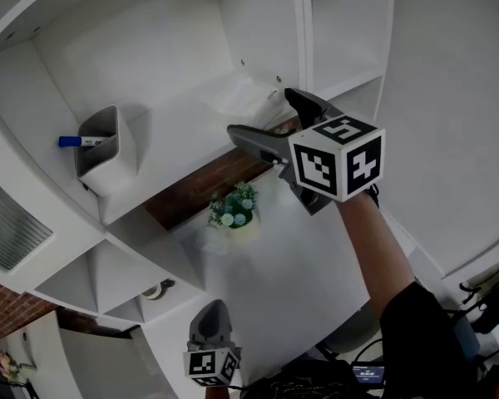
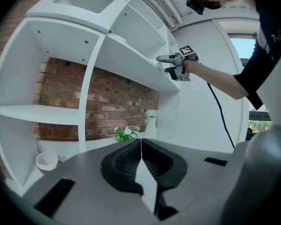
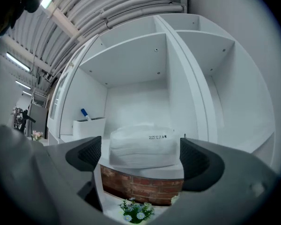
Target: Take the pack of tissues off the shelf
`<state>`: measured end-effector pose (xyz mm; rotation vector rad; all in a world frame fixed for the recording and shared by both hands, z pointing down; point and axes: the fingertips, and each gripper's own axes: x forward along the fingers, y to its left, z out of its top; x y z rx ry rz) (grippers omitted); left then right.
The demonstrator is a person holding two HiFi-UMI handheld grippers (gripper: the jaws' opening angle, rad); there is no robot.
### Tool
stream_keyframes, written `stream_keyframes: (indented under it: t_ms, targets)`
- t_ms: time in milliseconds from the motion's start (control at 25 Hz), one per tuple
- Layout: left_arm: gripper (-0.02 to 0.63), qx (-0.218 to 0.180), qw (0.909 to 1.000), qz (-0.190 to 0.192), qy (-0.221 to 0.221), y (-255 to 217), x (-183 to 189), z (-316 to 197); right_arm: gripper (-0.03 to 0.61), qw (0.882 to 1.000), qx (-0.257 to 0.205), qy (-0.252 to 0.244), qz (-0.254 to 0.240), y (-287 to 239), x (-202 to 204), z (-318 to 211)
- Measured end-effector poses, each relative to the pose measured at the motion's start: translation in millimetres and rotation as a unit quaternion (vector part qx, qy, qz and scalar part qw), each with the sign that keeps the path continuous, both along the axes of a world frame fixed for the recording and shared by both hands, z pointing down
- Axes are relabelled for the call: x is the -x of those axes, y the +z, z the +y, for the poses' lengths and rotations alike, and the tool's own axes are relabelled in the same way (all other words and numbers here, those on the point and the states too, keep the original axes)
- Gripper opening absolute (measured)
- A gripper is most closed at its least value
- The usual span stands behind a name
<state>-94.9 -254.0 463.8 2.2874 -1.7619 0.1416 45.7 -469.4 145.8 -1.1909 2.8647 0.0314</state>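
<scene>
The pack of tissues (image 3: 143, 146), white with a small printed date, lies on an upper white shelf (image 3: 145, 172) near its front edge. My right gripper (image 3: 141, 156) is held level in front of it, jaws wide open, one pad (image 3: 91, 153) left and one right of the pack, neither touching it. In the head view the pack (image 1: 245, 98) shows just beyond the right gripper (image 1: 259, 112). My left gripper (image 1: 214, 310) hangs low by the bottom edge, and its jaws (image 2: 141, 142) are shut on nothing.
A white holder (image 1: 100, 152) with a blue marker stands on the same shelf, left of the pack. A small pot of flowers (image 1: 233, 206) sits on the shelf below, against a brick back wall (image 2: 112, 102). A vertical divider (image 3: 187, 93) rises to the pack's right.
</scene>
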Motion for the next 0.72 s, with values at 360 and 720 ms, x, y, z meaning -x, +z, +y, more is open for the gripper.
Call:
stream_keyframes:
  t_ms: [360,720]
  targets:
    - [0.011,0.010,0.9999,-0.003,-0.003,3.4,3.0,1.8,0.508,0.999,0.036,0.004,0.026,10.4,11.7,-20.6]
    - [0.011,0.002,0.9999,-0.010,-0.007,7.2,10.2,0.6,0.431,0.998,0.036,0.021,0.043,10.2,11.4,-27.4]
